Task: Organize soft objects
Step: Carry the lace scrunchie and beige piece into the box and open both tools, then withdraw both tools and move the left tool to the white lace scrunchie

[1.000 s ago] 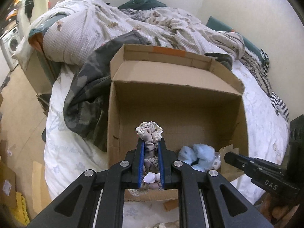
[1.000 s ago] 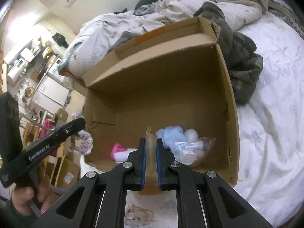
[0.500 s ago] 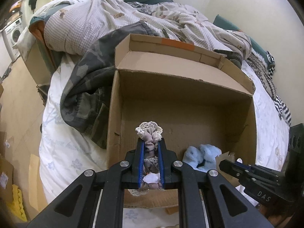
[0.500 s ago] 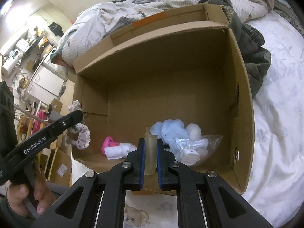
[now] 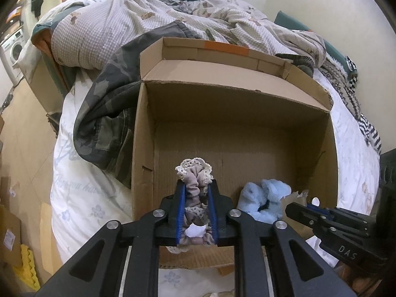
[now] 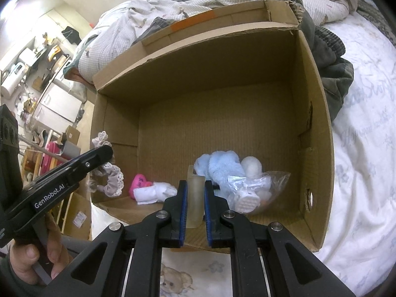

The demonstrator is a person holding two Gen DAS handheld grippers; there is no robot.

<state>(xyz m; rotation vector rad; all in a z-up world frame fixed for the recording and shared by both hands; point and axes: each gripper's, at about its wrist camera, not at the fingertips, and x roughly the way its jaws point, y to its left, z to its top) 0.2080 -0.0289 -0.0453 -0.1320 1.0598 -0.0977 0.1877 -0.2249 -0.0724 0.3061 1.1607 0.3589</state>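
Observation:
An open cardboard box lies on the bed, its opening facing me; it also shows in the right wrist view. My left gripper is shut on a mauve lace-trimmed scrunchie, held at the box's near left edge; the scrunchie also shows in the right wrist view. My right gripper is shut on a pale translucent soft piece at the box's front edge. Inside lie a blue plush, a clear bag with white items, a pink heart and a white cloth.
A camouflage garment and a rumpled checked duvet lie behind and left of the box. The white floral bedsheet spreads to the right. Cardboard pieces lie on the floor at left.
Both grippers have moved closer to the box opening, still holding their items. The box fills more of both views.

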